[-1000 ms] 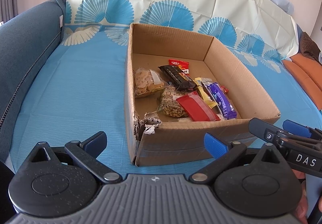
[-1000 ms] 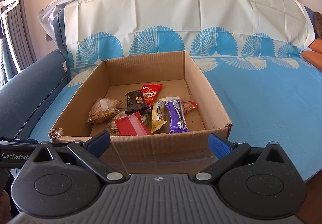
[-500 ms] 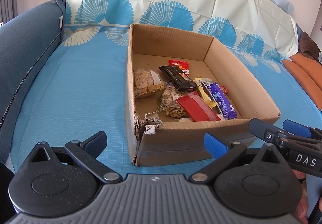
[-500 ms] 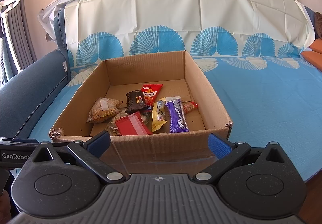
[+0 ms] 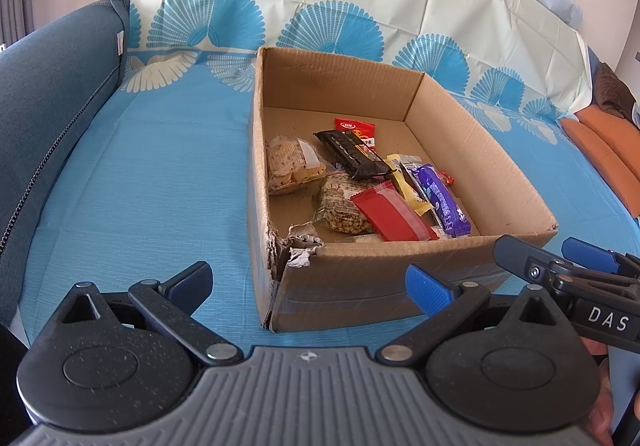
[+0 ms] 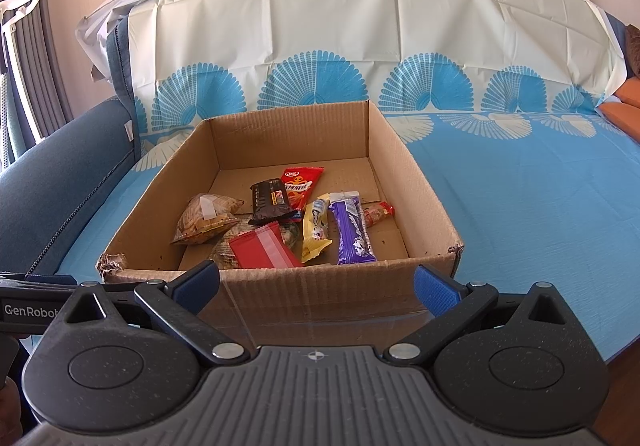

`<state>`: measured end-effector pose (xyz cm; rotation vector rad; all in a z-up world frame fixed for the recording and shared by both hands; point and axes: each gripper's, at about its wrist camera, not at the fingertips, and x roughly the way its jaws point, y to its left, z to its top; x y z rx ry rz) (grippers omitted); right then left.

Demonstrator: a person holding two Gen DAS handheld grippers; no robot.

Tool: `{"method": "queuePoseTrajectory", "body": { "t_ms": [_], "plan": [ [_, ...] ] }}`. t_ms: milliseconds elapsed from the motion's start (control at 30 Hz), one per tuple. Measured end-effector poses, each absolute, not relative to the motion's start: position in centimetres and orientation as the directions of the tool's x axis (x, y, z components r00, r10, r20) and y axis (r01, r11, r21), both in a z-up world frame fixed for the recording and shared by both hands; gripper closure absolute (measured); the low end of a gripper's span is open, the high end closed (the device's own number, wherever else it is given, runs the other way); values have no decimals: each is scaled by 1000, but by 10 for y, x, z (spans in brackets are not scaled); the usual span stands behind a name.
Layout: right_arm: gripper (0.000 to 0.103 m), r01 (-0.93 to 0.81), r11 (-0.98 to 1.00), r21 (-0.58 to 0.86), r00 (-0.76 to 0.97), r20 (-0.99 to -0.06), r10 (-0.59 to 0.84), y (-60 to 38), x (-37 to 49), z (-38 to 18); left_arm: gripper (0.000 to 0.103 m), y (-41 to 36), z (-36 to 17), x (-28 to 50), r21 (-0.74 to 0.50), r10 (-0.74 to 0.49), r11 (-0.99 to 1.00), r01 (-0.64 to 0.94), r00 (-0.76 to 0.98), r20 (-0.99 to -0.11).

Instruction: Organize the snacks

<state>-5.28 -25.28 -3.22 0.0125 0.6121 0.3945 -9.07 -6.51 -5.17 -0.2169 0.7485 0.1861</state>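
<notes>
An open cardboard box (image 5: 400, 274) (image 6: 320, 298) sits on the blue cloth and holds several snacks: a red packet (image 5: 390, 211) (image 6: 264, 248), a purple bar (image 5: 440, 199) (image 6: 352, 232), a black bar (image 5: 352, 153) (image 6: 270, 201), a yellow pack (image 6: 314, 232), and two clear bags of crackers (image 5: 290, 163) (image 6: 206, 219). My left gripper (image 5: 308, 284) is open and empty, just short of the box's near wall. My right gripper (image 6: 318, 286) is open and empty at the near wall too; it shows in the left wrist view (image 5: 560, 266).
The box's near left corner (image 5: 296, 246) is torn. A blue sofa arm (image 5: 44, 105) rises at the left. The cloth-covered backrest (image 6: 360, 45) stands behind the box. Orange cushions (image 5: 604, 153) lie far right. The cloth's front edge (image 6: 624, 346) drops off at the right.
</notes>
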Motion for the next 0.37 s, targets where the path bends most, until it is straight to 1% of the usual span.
{"method": "queuePoseTrajectory", "body": {
  "t_ms": [367],
  "plan": [
    [1,-355,924,143,748,-550,372,-254,-48,-32,0,-62,-52,-92,-139,80,962,-236,727,-682]
  ]
}}
